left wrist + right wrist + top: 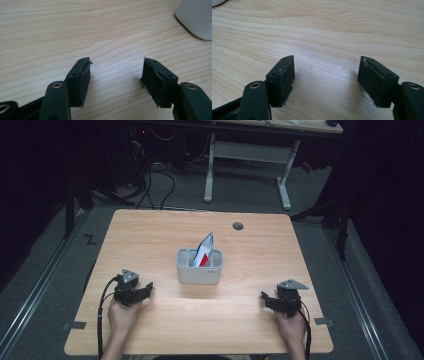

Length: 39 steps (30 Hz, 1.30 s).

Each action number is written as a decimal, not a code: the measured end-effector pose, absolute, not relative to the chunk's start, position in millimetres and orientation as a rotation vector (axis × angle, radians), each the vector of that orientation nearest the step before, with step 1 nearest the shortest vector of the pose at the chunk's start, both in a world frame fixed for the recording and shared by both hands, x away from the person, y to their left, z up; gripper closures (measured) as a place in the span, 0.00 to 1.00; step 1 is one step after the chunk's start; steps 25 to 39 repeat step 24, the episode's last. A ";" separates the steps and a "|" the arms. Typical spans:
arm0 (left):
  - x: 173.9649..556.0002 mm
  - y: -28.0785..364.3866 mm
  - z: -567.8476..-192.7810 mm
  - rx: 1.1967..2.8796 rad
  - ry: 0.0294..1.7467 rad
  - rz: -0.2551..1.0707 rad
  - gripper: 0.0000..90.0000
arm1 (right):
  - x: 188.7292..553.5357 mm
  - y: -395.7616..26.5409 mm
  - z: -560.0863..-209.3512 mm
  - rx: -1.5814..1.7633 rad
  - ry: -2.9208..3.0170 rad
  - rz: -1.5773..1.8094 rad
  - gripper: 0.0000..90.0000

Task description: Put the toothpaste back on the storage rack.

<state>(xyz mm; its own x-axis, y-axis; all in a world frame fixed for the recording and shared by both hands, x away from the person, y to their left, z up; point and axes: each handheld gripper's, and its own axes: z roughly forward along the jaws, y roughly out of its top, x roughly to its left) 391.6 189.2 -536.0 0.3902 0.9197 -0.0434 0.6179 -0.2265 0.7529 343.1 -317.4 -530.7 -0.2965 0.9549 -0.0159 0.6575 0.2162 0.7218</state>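
Nearest the camera in the high view, two hands came in from the bottom edge, each holding a gripper low over the wooden tabletop (150,235). The left gripper (148,287) sat at the lower left of the frame and the right gripper (263,296) at the lower right. In each gripper view the black jaws stood well apart with only bare wood grain between them, so neither held anything.

Between the two grippers, near the middle of the frame and a little above them, stood a small grey desk organiser (199,268) with rounded corners, divided into compartments. Its pale corner also showed at the upper right of the left gripper view (197,17). One folded packet (204,251), white and blue with a red patch, leaned upright out of a central compartment, its pointed tip rising well above the rim. The other compartments looked empty, though their floors could not be seen.

The packet looked light and thin, probably flexible card or foil, so it would likely bend or crease under a hard squeeze. The exposed upper part above the rim seemed the best place to take hold, pinched across its flat faces. The organiser looked like stiff, smooth plastic and light enough to slide if nudged.
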 end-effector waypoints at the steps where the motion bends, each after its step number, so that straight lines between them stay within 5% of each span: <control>1: 391.3 188.7 -536.2 1.945 1.320 0.552 0.43 | 343.1 -317.4 -530.7 1.487 2.034 0.854 0.33; 8: 388.5 182.9 -536.5 1.965 1.333 0.582 0.35 | 343.0 -317.5 -530.8 1.487 2.034 0.854 0.33; 39: 386.3 182.2 -536.5 1.964 1.338 0.581 0.34 | 343.0 -317.6 -530.7 1.489 2.035 0.855 0.33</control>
